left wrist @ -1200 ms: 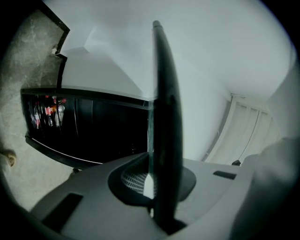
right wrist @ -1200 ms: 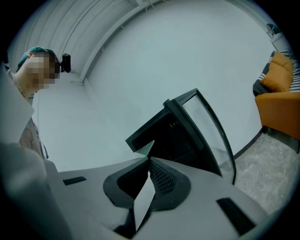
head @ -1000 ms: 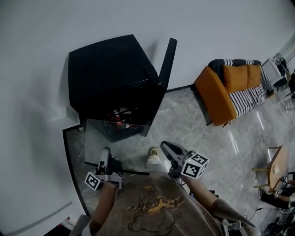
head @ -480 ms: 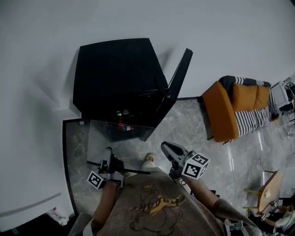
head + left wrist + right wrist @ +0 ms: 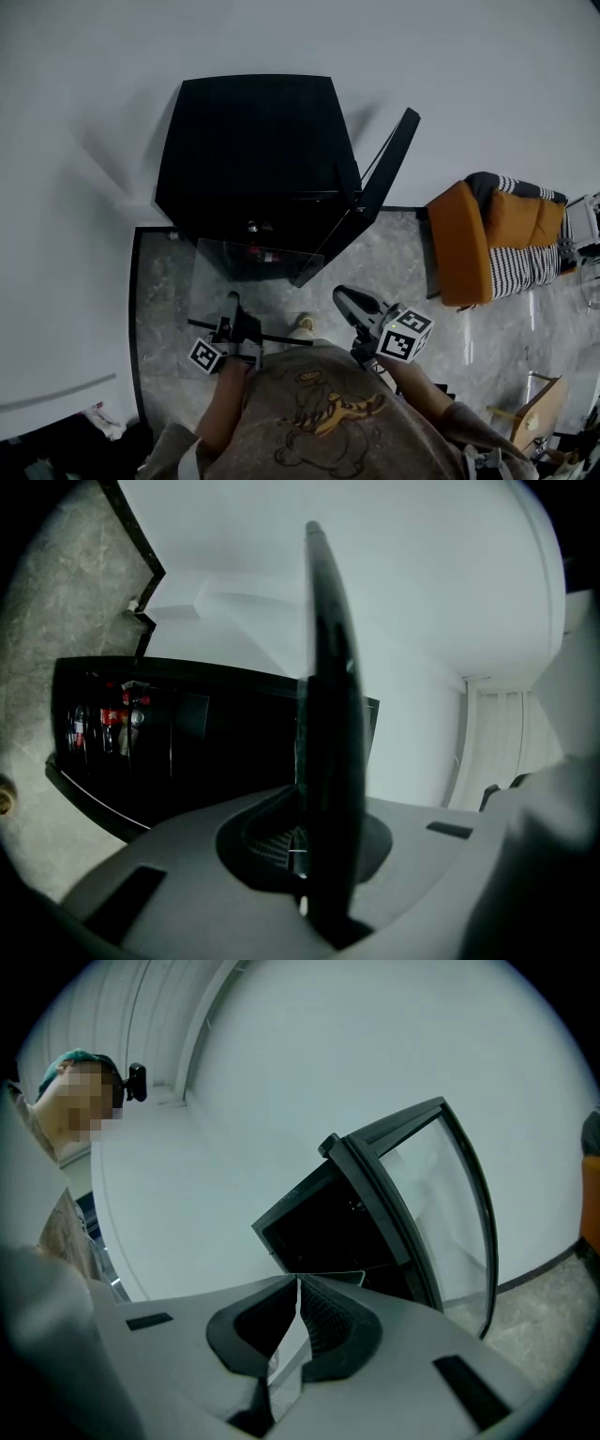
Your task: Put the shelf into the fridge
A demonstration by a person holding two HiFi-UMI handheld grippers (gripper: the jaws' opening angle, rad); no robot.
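The black mini fridge (image 5: 258,150) stands against the white wall, its glass door (image 5: 380,202) swung open to the right. Red cans (image 5: 112,714) show inside it. The clear glass shelf (image 5: 253,281), with a black bar along its near edge, hangs level in front of the opening. My left gripper (image 5: 231,309) is shut on that black bar. In the left gripper view the shelf (image 5: 328,714) stands edge-on between the jaws of the left gripper (image 5: 302,855). My right gripper (image 5: 342,295) hovers just right of the shelf, with its jaws together. In its own view the right gripper (image 5: 298,1283) faces the fridge (image 5: 328,1222) and door (image 5: 441,1213).
An orange sofa (image 5: 487,244) with striped cushions sits at the right on the marble floor. A dark floor border (image 5: 133,309) runs along the left. My shoe (image 5: 302,323) shows below the shelf. Another person (image 5: 56,1129) stands at the left of the right gripper view.
Both grippers and the shelf have moved closer to the fridge, and the shelf's far edge now lies nearer the opening. The left gripper has kept hold of the bar.
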